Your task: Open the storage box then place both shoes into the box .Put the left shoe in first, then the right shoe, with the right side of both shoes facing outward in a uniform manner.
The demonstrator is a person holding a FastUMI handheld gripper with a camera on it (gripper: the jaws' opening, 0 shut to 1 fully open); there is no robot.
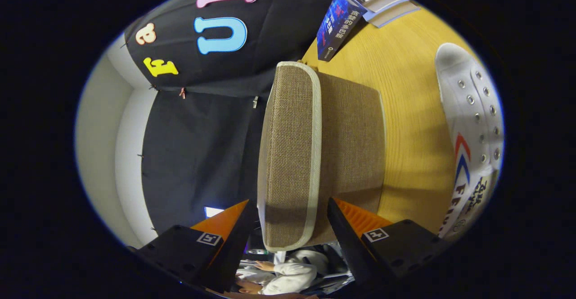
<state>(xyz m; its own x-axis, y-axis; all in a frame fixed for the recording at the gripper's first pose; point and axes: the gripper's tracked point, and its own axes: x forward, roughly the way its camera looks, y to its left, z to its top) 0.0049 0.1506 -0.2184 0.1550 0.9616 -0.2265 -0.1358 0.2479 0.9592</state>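
The tan woven storage box (324, 155), lid closed with pale trim, stands on the wooden table; 1 white laced shoe (472, 123) lies near it.

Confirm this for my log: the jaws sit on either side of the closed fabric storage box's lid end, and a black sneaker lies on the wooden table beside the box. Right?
Not quite. The gripper view shows a white sneaker, not black. The rest holds: the gripper has its jaws either side of the storage box, lid closed, on the wooden table.

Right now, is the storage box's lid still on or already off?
On. The piped lid sits flush over the storage box, no gap showing. The tool straddles the lid's near edge with fingers spread, not visibly pressing it.
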